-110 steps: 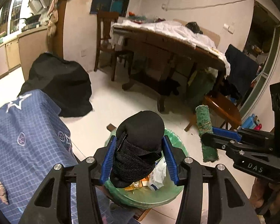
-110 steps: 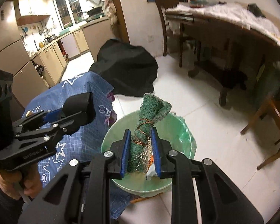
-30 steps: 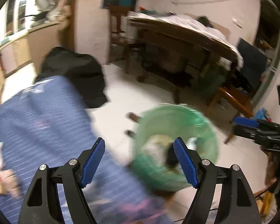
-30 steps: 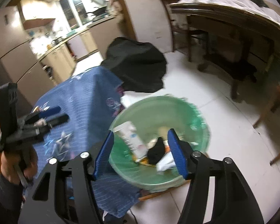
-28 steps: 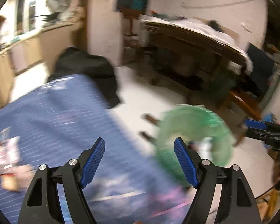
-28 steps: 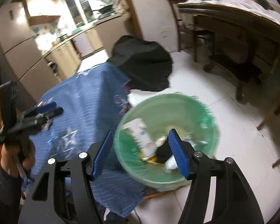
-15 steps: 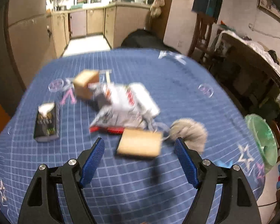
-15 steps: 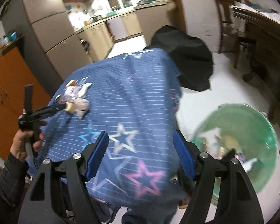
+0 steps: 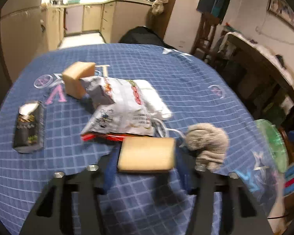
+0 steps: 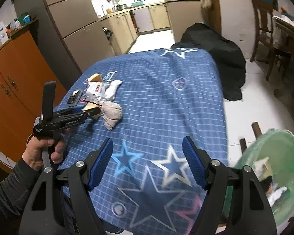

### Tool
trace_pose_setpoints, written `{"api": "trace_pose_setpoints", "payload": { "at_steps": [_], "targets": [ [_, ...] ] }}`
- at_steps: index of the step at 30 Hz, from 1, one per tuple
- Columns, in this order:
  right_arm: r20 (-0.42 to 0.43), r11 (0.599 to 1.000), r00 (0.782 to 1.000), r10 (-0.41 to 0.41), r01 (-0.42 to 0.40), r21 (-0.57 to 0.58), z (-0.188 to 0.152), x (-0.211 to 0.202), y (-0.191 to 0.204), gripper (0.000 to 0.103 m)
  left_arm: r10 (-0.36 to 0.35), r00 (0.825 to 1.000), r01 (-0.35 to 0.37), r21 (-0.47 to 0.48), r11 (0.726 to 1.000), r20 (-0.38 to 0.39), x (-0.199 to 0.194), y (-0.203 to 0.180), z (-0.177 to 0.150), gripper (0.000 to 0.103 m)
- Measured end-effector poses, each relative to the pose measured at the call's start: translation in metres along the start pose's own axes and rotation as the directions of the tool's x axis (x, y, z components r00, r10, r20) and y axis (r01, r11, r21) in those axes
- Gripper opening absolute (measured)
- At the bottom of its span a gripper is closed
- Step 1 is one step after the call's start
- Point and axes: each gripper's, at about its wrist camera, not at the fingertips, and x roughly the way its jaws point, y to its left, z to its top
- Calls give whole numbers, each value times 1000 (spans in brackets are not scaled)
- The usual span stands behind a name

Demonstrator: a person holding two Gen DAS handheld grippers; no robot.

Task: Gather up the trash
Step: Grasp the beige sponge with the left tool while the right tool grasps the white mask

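On the blue star tablecloth (image 9: 186,82) lies a heap of trash: a tan sponge block (image 9: 147,154), a second tan block (image 9: 76,80), a white printed snack bag (image 9: 119,107), a black packet (image 9: 29,127) and a grey fluffy cloth (image 9: 207,143). My left gripper (image 9: 147,174) is open, its blurred jaws on either side of the near tan sponge. It also shows in the right wrist view (image 10: 88,115). My right gripper (image 10: 147,162) is open and empty above the table's near corner. The green-lined trash bin (image 10: 264,162) stands on the floor at the right.
A black covered heap (image 10: 215,54) lies on the floor beyond the table. An orange cabinet (image 10: 15,78) and a grey fridge (image 10: 68,29) stand at the left. A wooden chair (image 10: 268,29) and a dining table (image 9: 264,62) are at the right.
Both grippers let their items go into the bin, opened and swung left to the table. My left gripper has closed in on the near tan sponge.
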Motion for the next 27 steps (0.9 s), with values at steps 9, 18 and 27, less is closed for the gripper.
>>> {"api": "trace_pose_setpoints", "payload": {
  "at_steps": [9, 18, 27],
  "targets": [
    [-47, 989, 993, 110, -114, -92, 42, 64, 63, 61, 21, 999, -17, -74, 997, 45, -33, 26, -22, 49],
    [-113, 981, 978, 176, -184, -62, 84, 145, 108, 61, 33, 998, -24, -147, 989, 58, -60, 63, -35, 49],
    [-194, 1000, 981, 9, -11, -5, 114, 204, 87, 37, -7, 999, 15, -143, 990, 53, -59, 60, -40, 49]
  ]
}}
